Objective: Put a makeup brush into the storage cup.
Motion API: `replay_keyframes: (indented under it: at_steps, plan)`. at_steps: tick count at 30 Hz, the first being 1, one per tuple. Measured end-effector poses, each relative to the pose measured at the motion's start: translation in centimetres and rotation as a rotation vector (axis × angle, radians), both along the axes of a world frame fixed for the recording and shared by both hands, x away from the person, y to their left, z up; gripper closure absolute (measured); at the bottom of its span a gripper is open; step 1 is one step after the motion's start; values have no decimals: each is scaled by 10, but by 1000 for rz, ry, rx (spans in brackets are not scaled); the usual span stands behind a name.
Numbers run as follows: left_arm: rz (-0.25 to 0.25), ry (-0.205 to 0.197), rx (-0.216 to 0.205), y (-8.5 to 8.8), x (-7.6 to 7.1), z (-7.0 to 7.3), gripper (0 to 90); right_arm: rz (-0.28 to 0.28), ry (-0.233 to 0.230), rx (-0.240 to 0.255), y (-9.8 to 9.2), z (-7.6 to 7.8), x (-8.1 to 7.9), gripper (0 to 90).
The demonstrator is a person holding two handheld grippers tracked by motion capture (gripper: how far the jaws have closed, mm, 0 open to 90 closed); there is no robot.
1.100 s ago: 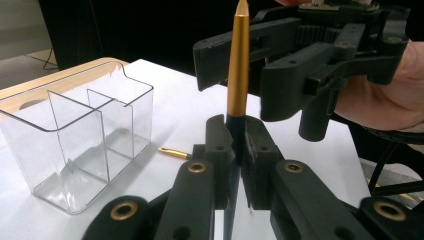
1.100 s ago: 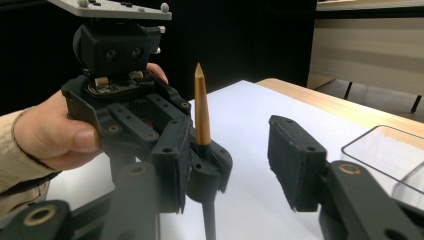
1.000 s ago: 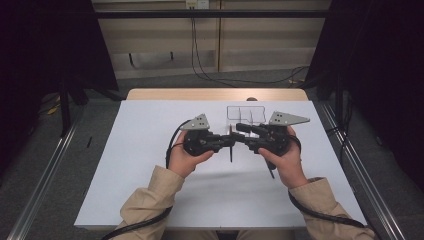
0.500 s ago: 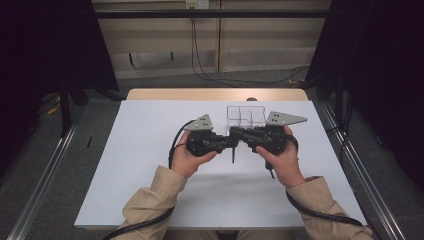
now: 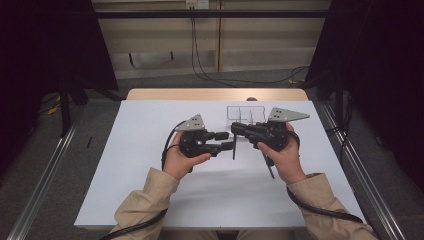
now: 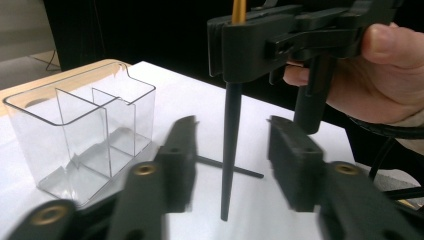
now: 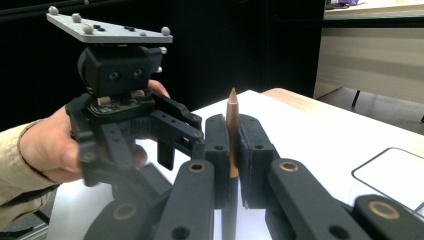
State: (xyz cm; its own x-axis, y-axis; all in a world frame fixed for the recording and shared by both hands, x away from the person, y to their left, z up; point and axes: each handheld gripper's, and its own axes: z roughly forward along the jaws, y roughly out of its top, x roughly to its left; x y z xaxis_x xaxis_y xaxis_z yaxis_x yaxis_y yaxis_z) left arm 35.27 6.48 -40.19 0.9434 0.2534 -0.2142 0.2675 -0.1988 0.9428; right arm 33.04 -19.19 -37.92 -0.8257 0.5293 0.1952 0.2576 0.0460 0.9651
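The slim black paintbrush with a tapered gold-brown wooden end (image 6: 230, 130) stands upright above the white-covered surface (image 5: 150, 190), its dark tip pointing down at the sheet and its gold-brown end pointing up. The right tongs (image 5: 236, 131) are pressed together on it, pinching the shaft; in the right gripper view the brush (image 7: 231, 135) rises between their two black pads. The left tongs (image 5: 229, 141) face the right ones from the person's left and are spread, their jaws having just been opening; in the left gripper view the brush stands in the gap between the two blurred jaws, with neither pad pressing on it. The left hand (image 5: 182, 157) and the right hand (image 5: 282, 155) hold the grippers close together over the middle of the sheet. A clear plastic organiser box with several open compartments (image 5: 245, 114) sits on the surface just behind the grippers, towards the far edge; in the left gripper view it (image 6: 85, 130) stands to the left of the brush, apart from it.
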Motion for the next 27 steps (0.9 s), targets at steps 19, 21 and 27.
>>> replay_keyframes:
  at_steps: [19,21,27]
  plan:
    - [87,-16,-31,45,-4,2,48,-10,-2,-6,-1,-2,2,850]
    - [98,-19,-39,51,-5,2,34,-11,-1,-7,-1,-2,2,850]
    - [105,-38,-27,65,-6,2,14,-13,-3,-11,-3,-3,3,850]
